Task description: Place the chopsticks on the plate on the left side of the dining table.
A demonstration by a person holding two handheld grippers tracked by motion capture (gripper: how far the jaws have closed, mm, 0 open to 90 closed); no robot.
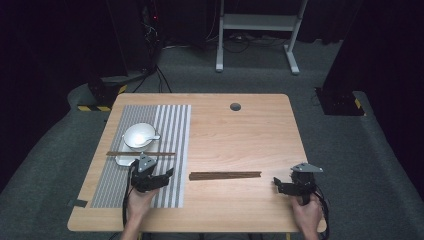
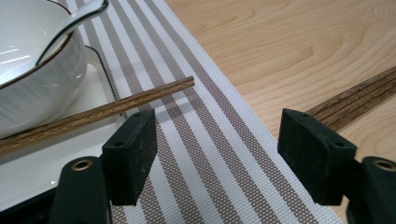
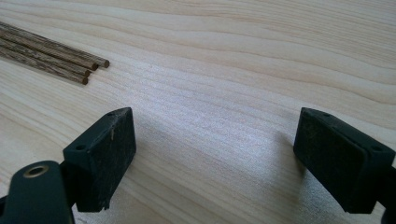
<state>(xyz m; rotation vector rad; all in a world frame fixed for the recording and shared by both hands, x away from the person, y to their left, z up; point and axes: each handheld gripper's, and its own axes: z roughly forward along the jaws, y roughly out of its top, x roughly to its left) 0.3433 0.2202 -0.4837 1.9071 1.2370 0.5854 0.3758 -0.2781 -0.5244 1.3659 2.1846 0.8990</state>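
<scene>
1. Two hands at the table's near edge are gripping our tools: the left gripper [image 1: 156, 181] is hovering over the striped placemat [image 1: 170, 150], the right gripper [image 1: 289, 188] is hanging low over bare wood near the right corner
2. Both tools are standing with jaws spread wide and are holding nothing; in the left gripper view the pads [image 2: 133, 154] are flanking only mat stripes
3. One chopstick [image 2: 102, 112] is lying across the white tray [image 1: 121, 160], just in front of the bowl [image 1: 138, 134] with its spoon [image 2: 74, 23], its tip jutting out over the mat
4. We are judging the place-setting as partly laid: the remaining chopsticks [image 1: 225, 175] are waiting in a bundle on the table [image 1: 240, 135], between our two tools, apart from the mat
5. We are reading the next move as a pick from that bundle; it is calling for the jaws to be lined up across a single stick, lowered close to the wood, and closed without dragging its neighbours
</scene>
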